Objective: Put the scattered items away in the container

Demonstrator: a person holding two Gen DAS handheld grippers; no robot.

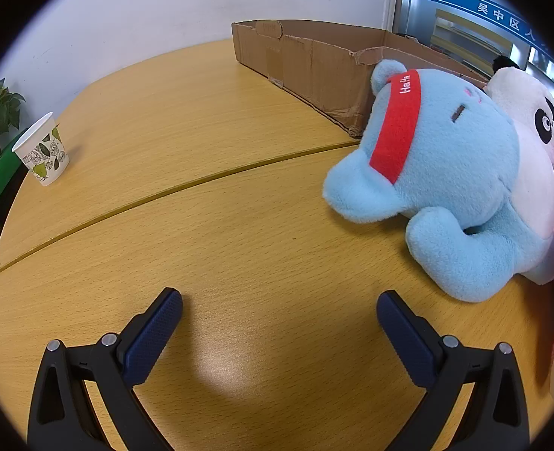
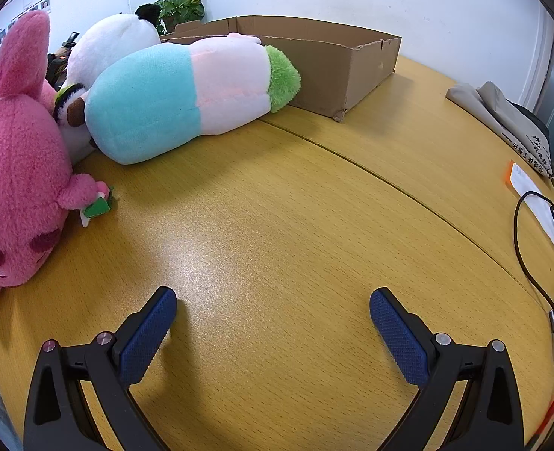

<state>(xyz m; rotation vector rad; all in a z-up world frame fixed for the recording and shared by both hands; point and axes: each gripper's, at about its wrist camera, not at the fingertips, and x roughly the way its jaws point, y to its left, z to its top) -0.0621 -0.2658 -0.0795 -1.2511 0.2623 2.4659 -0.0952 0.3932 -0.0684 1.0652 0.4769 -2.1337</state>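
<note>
Both grippers, left gripper [image 1: 279,310] and right gripper [image 2: 273,308], hover with fingers spread wide, holding nothing, above the wooden tabletop [image 2: 277,225]. Ahead-right of the left fingers lies a light-blue plush [image 1: 450,188] with a red headband; the cardboard box [image 1: 314,60] sits beyond it.

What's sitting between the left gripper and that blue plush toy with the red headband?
Nothing visible. The left gripper has its jaws open over bare wooden table, and the light blue plush toy with the red headband lies ahead and to its right, with only open tabletop between them.
</note>
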